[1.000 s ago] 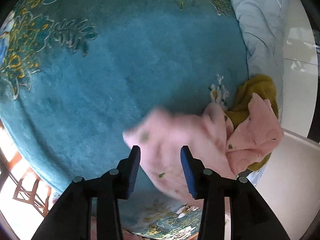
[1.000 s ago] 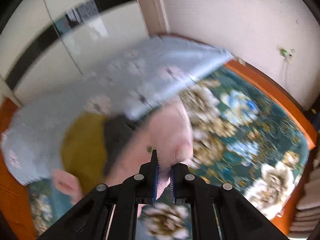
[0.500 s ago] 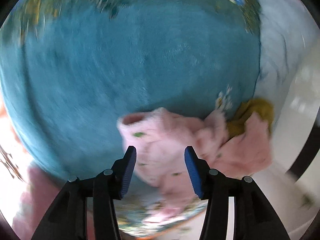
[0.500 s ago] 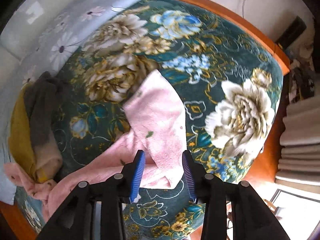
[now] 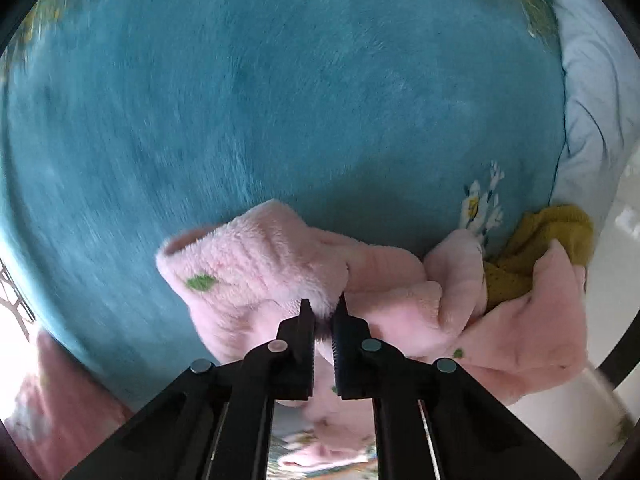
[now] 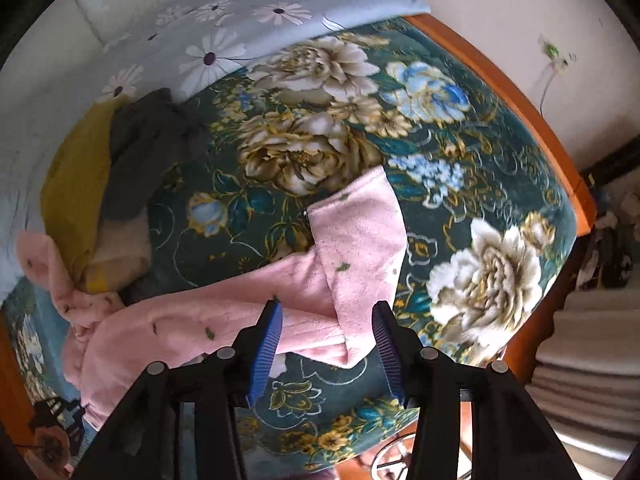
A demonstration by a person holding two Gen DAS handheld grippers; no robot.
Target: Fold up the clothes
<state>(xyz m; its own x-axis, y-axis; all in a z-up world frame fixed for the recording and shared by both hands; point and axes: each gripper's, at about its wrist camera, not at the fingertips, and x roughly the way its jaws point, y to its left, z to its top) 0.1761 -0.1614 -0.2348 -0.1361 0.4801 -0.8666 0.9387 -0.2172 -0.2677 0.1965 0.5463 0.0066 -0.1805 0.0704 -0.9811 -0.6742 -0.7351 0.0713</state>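
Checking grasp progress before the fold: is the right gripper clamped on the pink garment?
No: the right gripper has its jaws apart and opening, with the pink garment lying between them unpinched.

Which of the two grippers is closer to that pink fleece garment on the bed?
The left. The left gripper is shut on a fold of the pink fleece garment. The right gripper hovers just above it, jaws opening, pads clear of the cloth.

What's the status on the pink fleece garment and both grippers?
Left gripper shut on pink fleece garment. Right gripper opening above it. Clothes pile alongside, clear.
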